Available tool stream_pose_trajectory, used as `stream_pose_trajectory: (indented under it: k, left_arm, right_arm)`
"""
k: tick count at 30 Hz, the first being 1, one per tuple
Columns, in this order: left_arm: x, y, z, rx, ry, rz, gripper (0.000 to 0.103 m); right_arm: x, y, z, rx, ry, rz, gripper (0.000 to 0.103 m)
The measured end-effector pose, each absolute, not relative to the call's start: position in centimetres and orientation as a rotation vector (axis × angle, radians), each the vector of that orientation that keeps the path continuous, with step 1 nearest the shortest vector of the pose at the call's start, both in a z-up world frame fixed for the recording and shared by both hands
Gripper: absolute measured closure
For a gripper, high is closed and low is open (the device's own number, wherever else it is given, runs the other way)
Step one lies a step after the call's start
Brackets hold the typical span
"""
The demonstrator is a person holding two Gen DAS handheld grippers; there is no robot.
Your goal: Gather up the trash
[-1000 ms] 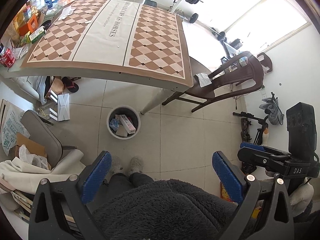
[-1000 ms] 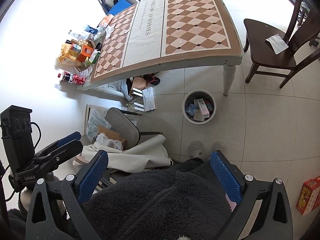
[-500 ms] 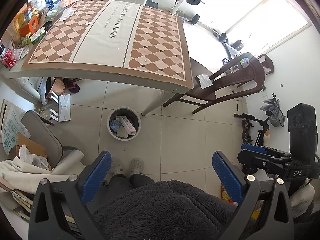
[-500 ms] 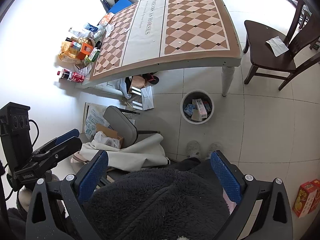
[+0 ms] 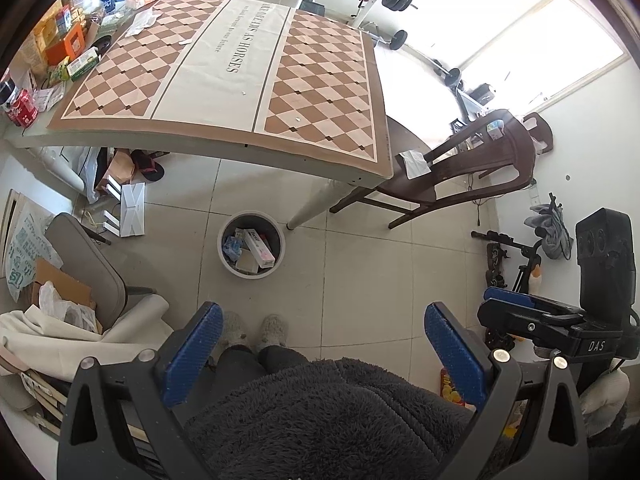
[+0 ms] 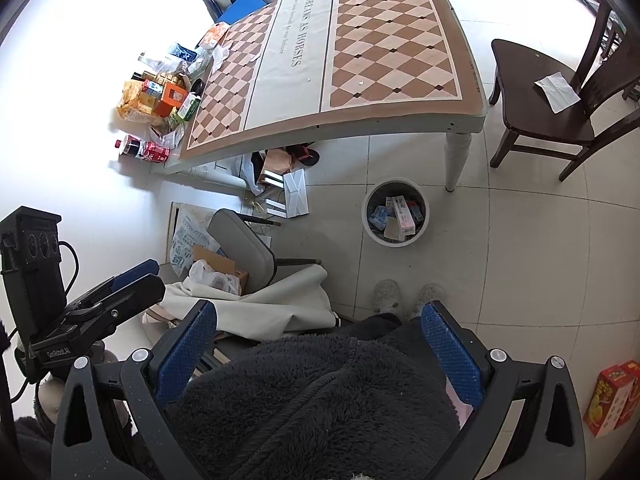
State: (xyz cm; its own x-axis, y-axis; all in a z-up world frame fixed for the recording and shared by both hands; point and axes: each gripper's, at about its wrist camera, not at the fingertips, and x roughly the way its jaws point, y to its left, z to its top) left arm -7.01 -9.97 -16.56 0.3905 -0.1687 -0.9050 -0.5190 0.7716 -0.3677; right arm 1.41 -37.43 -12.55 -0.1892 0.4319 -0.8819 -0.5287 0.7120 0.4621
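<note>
A round grey trash bin [image 5: 251,244] stands on the tiled floor by the table leg, holding several boxes and wrappers; it also shows in the right wrist view [image 6: 395,213]. My left gripper [image 5: 322,322] is open and empty, held high above the floor over my dark fleece. My right gripper [image 6: 318,320] is open and empty at the same height. Small scraps lie on the checkered tablecloth [image 5: 240,64]. A crumpled white paper [image 5: 414,162] lies on the dark wooden chair [image 6: 548,108].
Snack boxes, a cola bottle and cans [image 6: 160,100] crowd the table's left end. Bags and boxes [image 5: 124,184] lie under the table. A grey chair with cloth and cardboard [image 5: 80,280] stands left. A red box [image 6: 608,400] lies on the floor at right.
Both grippers have risen and drawn back slightly; the table and bin appear a little farther away. Both stay open and empty.
</note>
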Motion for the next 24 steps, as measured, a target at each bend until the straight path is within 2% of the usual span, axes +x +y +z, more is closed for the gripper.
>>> stream_pose_trajectory:
  k: [24]
  left_arm:
    - [-6.9, -10.0, -16.57, -0.679, 1.18, 0.255, 0.0]
  right_arm:
    - [1.85, -37.06, -12.91, -0.096, 1.55, 0.876, 0.0]
